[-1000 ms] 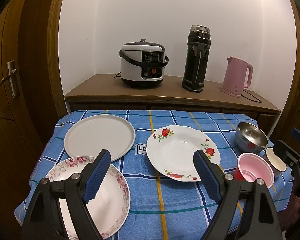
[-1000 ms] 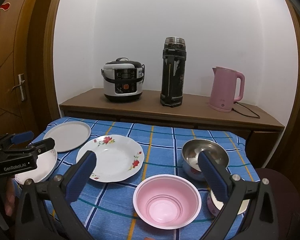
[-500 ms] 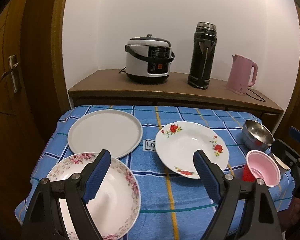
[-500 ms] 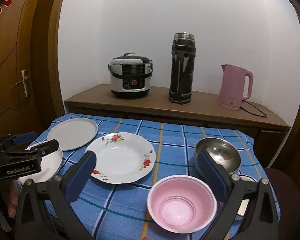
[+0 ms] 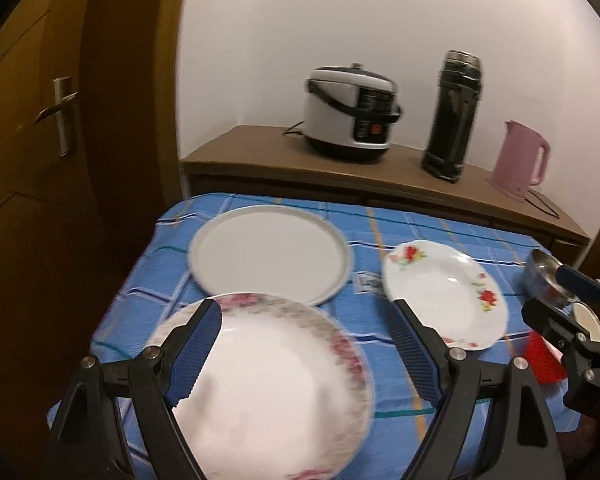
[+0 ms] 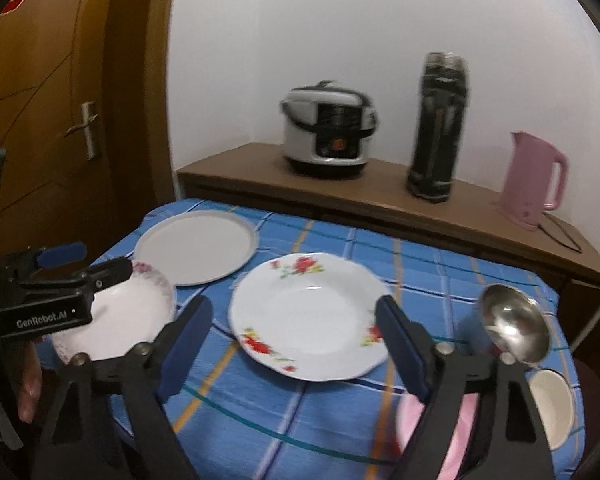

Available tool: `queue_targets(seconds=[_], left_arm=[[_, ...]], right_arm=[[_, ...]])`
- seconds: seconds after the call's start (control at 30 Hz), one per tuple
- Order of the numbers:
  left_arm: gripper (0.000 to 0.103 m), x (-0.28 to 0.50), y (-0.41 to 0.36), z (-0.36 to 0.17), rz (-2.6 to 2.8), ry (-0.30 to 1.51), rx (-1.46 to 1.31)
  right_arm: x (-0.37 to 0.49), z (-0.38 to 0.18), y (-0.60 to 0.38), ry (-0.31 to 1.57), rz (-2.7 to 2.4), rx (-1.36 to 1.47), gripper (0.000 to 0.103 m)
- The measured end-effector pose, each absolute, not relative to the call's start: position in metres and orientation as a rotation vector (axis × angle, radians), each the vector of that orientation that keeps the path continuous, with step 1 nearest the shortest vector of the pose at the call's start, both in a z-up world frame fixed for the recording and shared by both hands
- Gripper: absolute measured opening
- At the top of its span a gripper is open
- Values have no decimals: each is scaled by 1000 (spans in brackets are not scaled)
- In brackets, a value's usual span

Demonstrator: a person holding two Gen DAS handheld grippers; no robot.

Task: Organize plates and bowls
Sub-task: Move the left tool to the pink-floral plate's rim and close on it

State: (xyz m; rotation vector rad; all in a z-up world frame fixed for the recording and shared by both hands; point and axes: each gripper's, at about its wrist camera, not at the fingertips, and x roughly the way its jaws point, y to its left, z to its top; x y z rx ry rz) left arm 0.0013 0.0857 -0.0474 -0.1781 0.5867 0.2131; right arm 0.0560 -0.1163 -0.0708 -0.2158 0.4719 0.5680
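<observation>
My left gripper [image 5: 306,346] is open above a pink-flowered white plate [image 5: 276,384] at the table's near left corner. Behind it lies a plain grey round plate [image 5: 270,254]. A white plate with red roses [image 5: 440,292] lies mid-table. My right gripper [image 6: 294,340] is open and hovers over the near side of the rose plate [image 6: 304,316]. A steel bowl [image 6: 514,326], a small cream bowl [image 6: 550,404] and a pink bowl [image 6: 460,416] sit at the right, the pink one partly hidden under my right gripper.
A blue checked cloth [image 6: 340,412] covers the table. Behind it a wooden sideboard [image 5: 268,160] carries a rice cooker [image 5: 352,114], a black thermos [image 5: 454,116] and a pink kettle [image 5: 520,160]. A wooden door [image 5: 40,140] stands at left.
Both grippers have swung left and moved lower over the table. The flowered plate now fills the space between my left fingers, and the rose plate has moved between my right fingers. Both stay open.
</observation>
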Motion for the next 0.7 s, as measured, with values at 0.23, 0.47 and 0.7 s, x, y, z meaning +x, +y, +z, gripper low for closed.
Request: queue_targets(seconds=[0.23,0.47,0.7], left_arm=[[87,-25,140,-53,336,580,-220],[78,-36,174,-76,386,623,-274],[40,-31,182,-99,332,700,-325]], right_arm=[[56,-84,-71,534,677,-258,65],[65,-104,-35,603,734,-308,56],[76,-127,-15,693,763,-329,39]])
